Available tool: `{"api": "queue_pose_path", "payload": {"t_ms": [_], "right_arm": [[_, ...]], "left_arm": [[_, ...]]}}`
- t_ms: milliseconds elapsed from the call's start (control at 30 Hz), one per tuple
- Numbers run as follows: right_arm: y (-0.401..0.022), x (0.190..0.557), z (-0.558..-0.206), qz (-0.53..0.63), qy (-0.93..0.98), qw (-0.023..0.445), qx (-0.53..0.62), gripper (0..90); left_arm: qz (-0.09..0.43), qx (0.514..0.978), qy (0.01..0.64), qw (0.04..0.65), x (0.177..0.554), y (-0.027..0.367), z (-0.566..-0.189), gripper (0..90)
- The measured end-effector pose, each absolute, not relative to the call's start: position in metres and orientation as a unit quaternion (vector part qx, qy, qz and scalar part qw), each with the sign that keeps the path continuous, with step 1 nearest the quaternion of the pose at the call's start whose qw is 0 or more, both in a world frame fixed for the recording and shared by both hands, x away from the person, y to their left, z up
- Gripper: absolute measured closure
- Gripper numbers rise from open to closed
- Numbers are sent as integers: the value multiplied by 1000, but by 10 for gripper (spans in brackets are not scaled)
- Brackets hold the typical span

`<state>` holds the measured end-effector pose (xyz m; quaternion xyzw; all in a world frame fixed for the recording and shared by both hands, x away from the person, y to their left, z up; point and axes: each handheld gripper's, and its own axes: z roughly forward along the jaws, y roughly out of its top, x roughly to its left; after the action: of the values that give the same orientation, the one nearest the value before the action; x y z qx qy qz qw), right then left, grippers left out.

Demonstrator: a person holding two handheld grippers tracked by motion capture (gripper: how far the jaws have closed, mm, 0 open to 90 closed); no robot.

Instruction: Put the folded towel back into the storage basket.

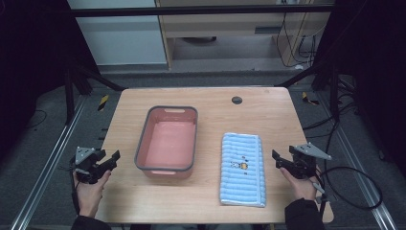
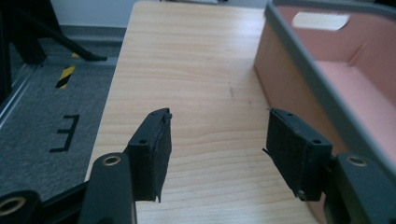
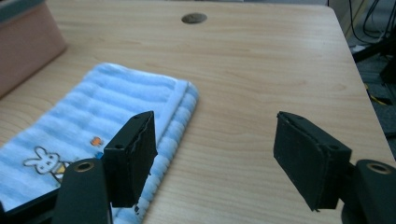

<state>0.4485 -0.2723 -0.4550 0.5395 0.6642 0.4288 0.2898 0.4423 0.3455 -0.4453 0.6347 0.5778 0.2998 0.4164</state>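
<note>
The left gripper (image 1: 109,159) is seen at lower left of the high view, jaws parted, nothing held. A pink bin (image 1: 167,142) is placed left of centre on the table (image 1: 268,103). A folded blue towel (image 1: 242,168) is laid right of centre. The right gripper (image 1: 280,159) is held at lower right, jaws parted, empty.

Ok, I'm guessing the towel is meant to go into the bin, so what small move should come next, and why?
Probably ease the right gripper left onto the near edge of the folded towel. Its jaws stand open with nothing between them, just right of the towel, which lies flat on the table beside the empty pink bin. The left gripper, also open, sits on the bin's far side.
</note>
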Motion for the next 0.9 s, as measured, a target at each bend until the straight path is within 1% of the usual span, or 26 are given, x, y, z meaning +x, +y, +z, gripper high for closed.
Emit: {"api": "queue_pose_path", "payload": {"t_ms": [133, 300, 400, 733, 900], "right_arm": [[-271, 446, -449, 434, 667, 289, 532, 321], [-266, 445, -438, 440, 669, 297, 520, 380], [-262, 444, -432, 443, 672, 300, 512, 399], [-258, 447, -415, 459, 677, 298, 493, 433], [-253, 451, -402, 467, 674, 303, 485, 432]], "left_arm": [[304, 637, 566, 425, 436, 340, -436, 399], [309, 644, 545, 440, 430, 330, -422, 375], [307, 644, 541, 445, 429, 326, -419, 361], [304, 659, 513, 458, 427, 304, -407, 333], [304, 664, 503, 462, 429, 295, -400, 326]]}}
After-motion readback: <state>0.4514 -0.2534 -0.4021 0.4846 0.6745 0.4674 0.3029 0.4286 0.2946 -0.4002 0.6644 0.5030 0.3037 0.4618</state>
